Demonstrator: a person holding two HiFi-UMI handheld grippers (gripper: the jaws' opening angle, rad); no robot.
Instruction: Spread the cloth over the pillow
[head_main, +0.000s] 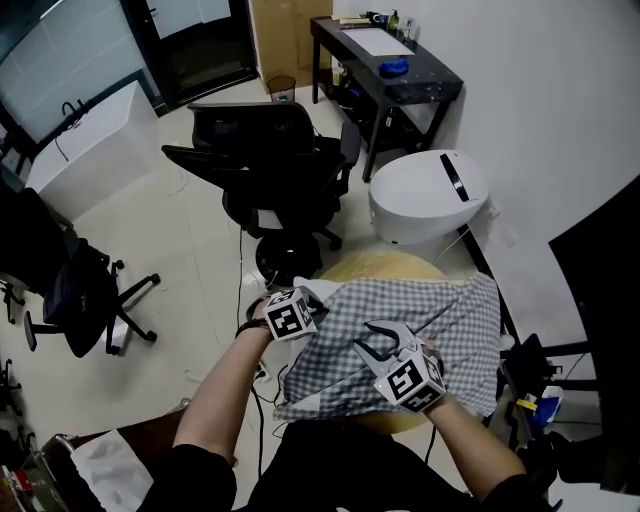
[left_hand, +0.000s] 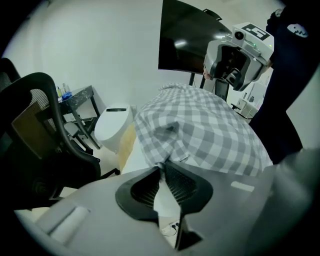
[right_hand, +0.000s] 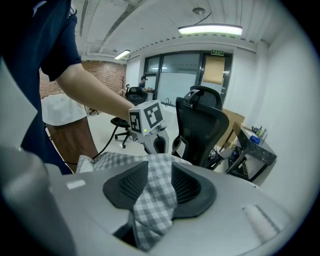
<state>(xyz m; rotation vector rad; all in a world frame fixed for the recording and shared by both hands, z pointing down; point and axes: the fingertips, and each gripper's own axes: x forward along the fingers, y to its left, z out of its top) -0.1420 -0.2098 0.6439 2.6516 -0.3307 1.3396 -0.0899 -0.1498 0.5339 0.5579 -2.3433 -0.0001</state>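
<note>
Draping the cloth over the pillow, the left gripper and right gripper are pinching its edge between closed fingers; pulling it outward is likely coming next.

Looking down on a round tan top, set low and close. Carries a grey-and-white checked cloth, rumpled and draped straight over it. Shows bare only along the far rim. Stands on a pale floor. Shares that floor with a black office chair just beyond, a white domed appliance beside the far rim, another dark chair off left, and a black desk against the wall.
</note>
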